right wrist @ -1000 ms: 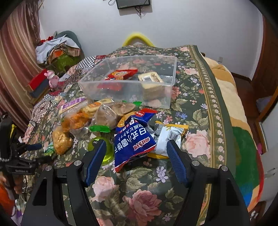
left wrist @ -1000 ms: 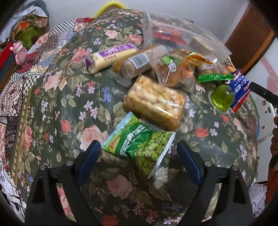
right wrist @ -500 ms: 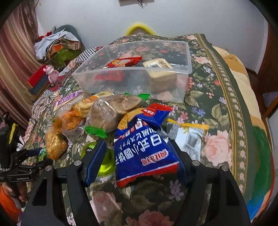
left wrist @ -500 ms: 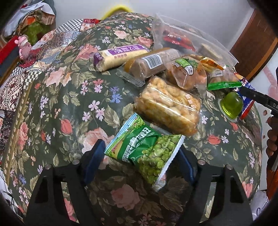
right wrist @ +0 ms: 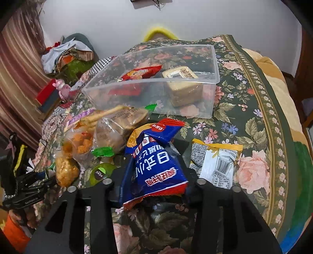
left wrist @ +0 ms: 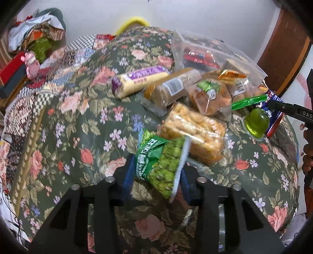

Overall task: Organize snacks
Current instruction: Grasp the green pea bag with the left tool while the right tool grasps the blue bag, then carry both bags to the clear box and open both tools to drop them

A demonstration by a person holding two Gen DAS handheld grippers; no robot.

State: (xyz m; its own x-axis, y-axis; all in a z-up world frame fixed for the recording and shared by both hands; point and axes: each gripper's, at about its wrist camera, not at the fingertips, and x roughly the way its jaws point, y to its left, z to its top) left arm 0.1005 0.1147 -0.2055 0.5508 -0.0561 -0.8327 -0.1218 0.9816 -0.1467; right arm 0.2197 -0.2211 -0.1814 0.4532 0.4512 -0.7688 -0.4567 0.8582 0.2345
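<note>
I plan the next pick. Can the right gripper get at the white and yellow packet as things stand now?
Probably not yet. The right gripper is shut on the blue snack bag, so it is occupied. The white and yellow packet itself lies uncovered on the floral cloth, just right of that bag, with nothing on top.

A white wall (right wrist: 215,17) stands behind the floral cover (right wrist: 254,121). Striped curtain (right wrist: 11,64) hangs left, wooden door (left wrist: 281,45) stands right.
</note>
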